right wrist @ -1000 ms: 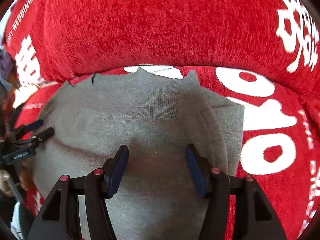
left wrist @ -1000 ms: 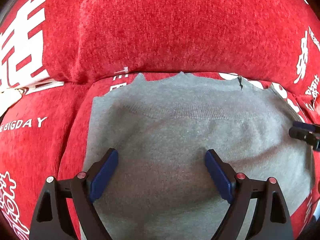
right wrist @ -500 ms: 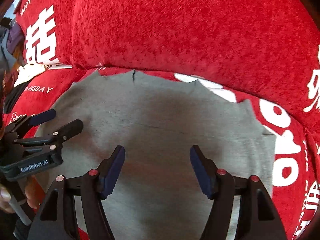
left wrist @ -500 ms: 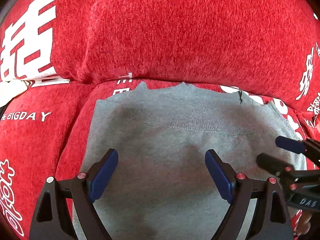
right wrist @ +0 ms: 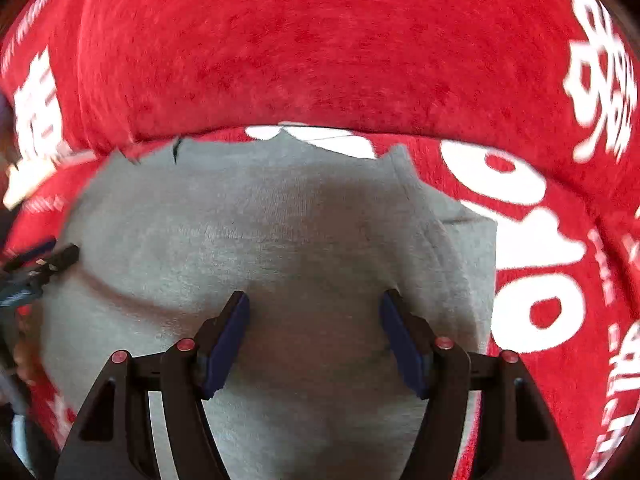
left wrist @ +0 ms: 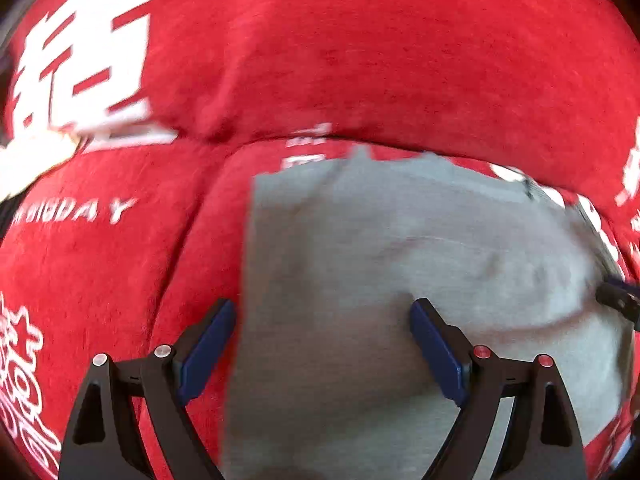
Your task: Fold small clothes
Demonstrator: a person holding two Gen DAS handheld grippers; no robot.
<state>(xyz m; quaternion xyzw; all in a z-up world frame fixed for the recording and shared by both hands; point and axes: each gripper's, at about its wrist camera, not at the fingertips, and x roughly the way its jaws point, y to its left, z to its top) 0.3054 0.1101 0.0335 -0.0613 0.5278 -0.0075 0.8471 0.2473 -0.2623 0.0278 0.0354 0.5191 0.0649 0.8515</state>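
On a red plush sofa cover (right wrist: 320,60) printed with white lettering, a small grey knit garment (right wrist: 320,220) lies spread flat on the seat, its far edge reaching the crease below the back cushion (left wrist: 360,40). Seen from the right wrist, the cloth shows a faint ribbed band across its middle, small pointed tabs along the 12 o'clock edge, a short dark mark near 11 o'clock, and a folded layer running down its 3 o'clock side. The right gripper (right wrist: 314,336) hangs over the garment's middle with its blue-padded jaws apart, having just been opening, and only flat cloth lies beneath the gap, nothing pinched. The left gripper (left wrist: 322,344) stands with jaws spread wide and empty over the garment's 9 o'clock edge: one pad shows against red fabric, the other against grey. That view is smeared by motion blur. A soft wrinkle crosses the cloth toward 3 o'clock there. White letters "DAY" (left wrist: 100,212) can be read on the seat at 9 o'clock.
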